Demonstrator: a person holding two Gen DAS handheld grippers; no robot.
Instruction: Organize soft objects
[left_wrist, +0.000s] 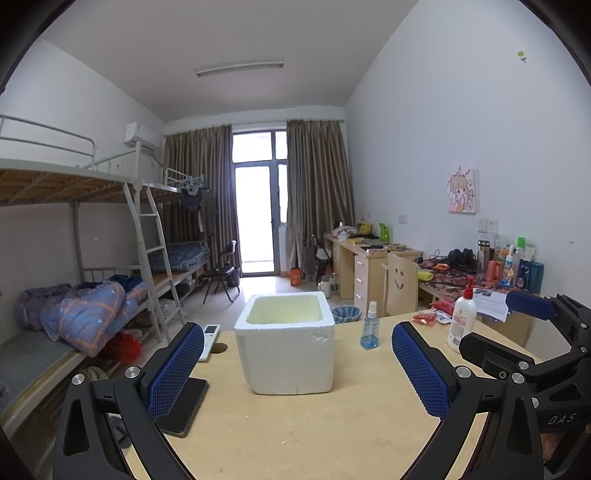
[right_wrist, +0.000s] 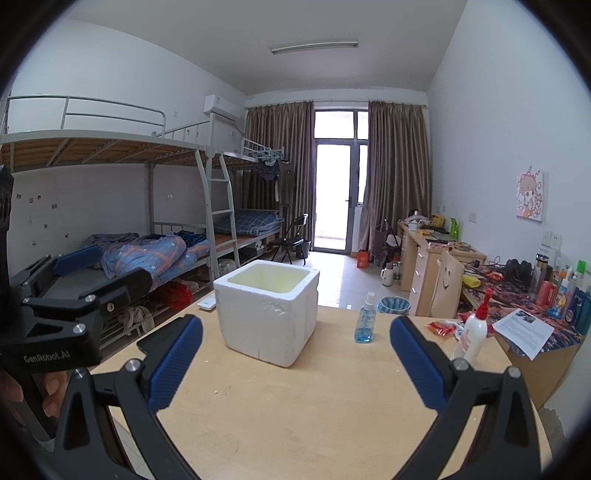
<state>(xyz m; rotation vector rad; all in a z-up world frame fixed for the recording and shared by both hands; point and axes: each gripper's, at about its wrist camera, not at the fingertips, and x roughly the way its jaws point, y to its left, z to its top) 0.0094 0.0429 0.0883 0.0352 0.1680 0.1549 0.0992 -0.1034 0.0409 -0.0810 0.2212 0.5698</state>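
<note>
The white foam box (left_wrist: 286, 341) stands open-topped on the wooden table (left_wrist: 314, 424), near its far middle, and what can be seen of its pale inside holds nothing. Just right of it stands a small blue spray bottle (left_wrist: 370, 326), farther right a white pump bottle (left_wrist: 461, 321), and at its left a white remote (left_wrist: 209, 338) beside a dark phone (left_wrist: 184, 406). The left gripper (left_wrist: 297, 373) and the right gripper (right_wrist: 295, 363) hover on the near side of the box, each with its 2 blue-padded fingers spread wide and nothing between them.
</note>
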